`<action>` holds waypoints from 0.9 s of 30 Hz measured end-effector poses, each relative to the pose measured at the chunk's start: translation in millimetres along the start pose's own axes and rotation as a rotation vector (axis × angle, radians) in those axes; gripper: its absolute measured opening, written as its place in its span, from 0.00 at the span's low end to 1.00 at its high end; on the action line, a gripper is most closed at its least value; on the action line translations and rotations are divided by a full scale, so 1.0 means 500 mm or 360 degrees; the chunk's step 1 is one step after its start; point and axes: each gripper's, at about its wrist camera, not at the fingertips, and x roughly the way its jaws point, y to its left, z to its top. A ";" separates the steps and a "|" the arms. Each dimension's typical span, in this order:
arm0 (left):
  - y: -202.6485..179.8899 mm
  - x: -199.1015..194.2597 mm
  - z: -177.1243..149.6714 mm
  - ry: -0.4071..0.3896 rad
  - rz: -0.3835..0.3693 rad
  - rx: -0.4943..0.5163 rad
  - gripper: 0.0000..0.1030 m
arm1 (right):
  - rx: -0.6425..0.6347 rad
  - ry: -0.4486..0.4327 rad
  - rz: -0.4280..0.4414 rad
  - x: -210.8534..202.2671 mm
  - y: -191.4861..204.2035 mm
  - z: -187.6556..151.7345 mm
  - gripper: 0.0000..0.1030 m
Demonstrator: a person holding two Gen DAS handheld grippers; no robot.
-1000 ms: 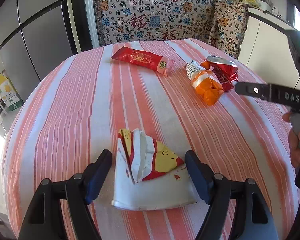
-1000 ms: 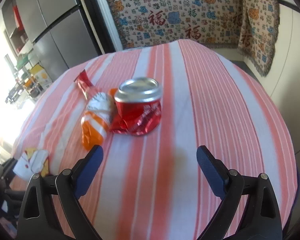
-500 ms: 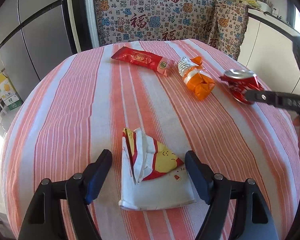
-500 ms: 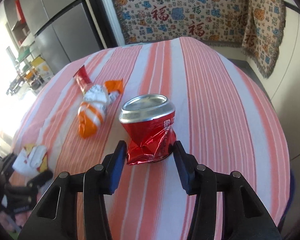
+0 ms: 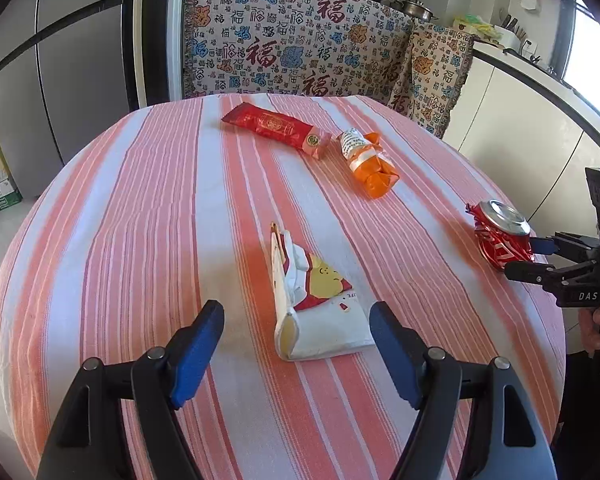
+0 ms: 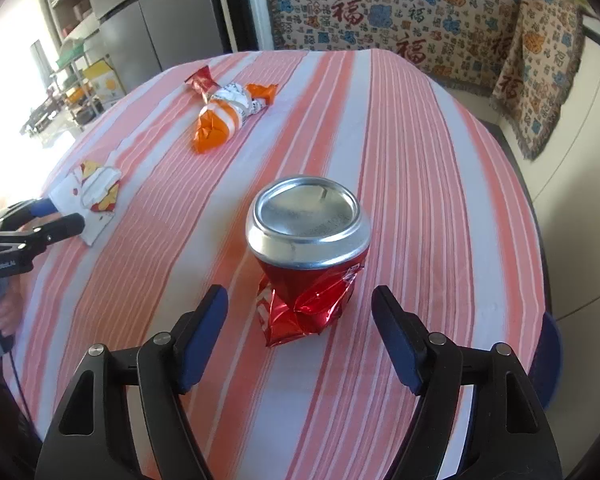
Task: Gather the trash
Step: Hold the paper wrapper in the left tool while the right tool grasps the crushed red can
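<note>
A crushed red can (image 6: 308, 240) stands upright on the striped tablecloth, between the fingers of my right gripper (image 6: 300, 296). The jaws are opening and the pads stand clear of the can on both sides. From the left wrist the same can (image 5: 500, 236) sits near the table's right edge, with the right gripper (image 5: 528, 256) behind it. My left gripper (image 5: 296, 312) is open around a flattened white paper carton (image 5: 320, 308), whose edge lies close to the right finger. An orange wrapper (image 5: 370, 164) and a red wrapper (image 5: 276, 126) lie further back.
The round table (image 5: 140, 220) drops off close behind the can on the right. A patterned blanket (image 5: 300, 52) covers furniture beyond the far edge. A grey fridge (image 5: 72, 60) stands at the back left. A person's hand (image 6: 4, 312) holds the left gripper's handle.
The right gripper shut on the can, drew it away from the orange wrapper towards the table's right edge, then spread its jaws. The left gripper shifted, so the carton lies nearer its right finger.
</note>
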 end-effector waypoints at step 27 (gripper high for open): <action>-0.126 -0.036 0.053 -0.0040 -0.0113 0.0015 0.14 | 0.0075 -0.0115 0.0093 -0.089 -0.041 0.023 0.61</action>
